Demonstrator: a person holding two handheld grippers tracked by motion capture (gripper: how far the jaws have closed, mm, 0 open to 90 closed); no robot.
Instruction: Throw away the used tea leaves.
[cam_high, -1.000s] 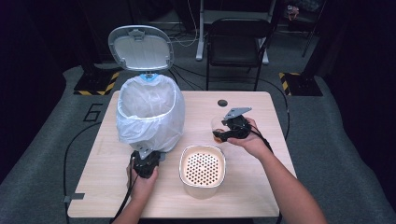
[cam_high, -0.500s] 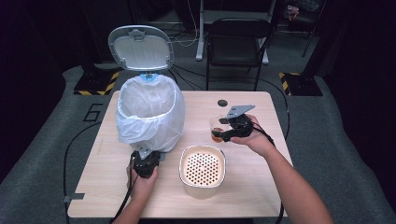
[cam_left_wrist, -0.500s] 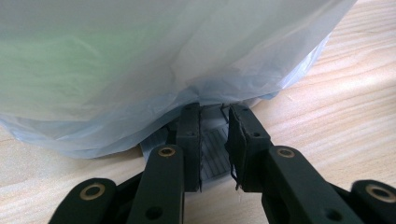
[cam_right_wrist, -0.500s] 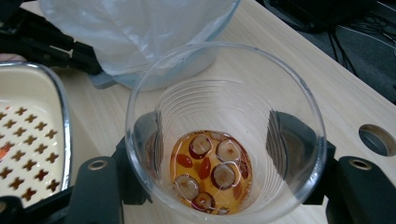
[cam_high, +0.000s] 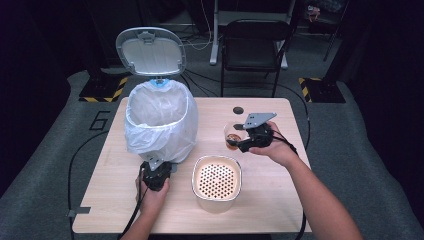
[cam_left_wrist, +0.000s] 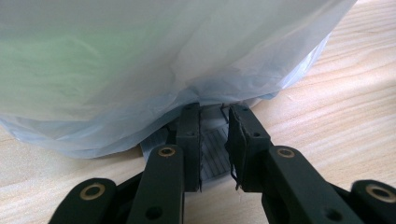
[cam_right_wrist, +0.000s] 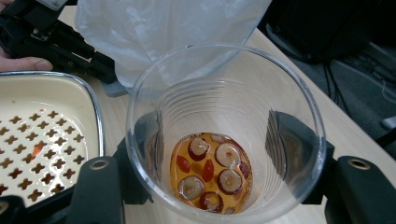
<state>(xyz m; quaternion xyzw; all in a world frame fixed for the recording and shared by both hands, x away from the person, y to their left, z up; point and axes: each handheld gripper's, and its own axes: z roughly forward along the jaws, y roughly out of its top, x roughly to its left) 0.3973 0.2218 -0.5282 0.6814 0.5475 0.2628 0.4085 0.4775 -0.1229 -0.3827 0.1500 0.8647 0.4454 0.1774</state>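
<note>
Light wooden rectangular table (cam_high: 280, 195) bearing a white bin lined with a translucent plastic bag (cam_high: 160, 122) at left, a cream container topped by a perforated strainer (cam_high: 216, 181) near the front edge, and a small dark round disc (cam_high: 238, 110) toward the rear.

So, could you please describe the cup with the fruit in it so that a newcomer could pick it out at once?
Start at the big white-bagged bin on the wooden table, then look to its right, past the cream strainer basket. There the right hand-held gripper holds a clear plastic cup between its jaws. It is the only see-through thing there, with amber liquid and reddish fruit pieces at its bottom.
</note>
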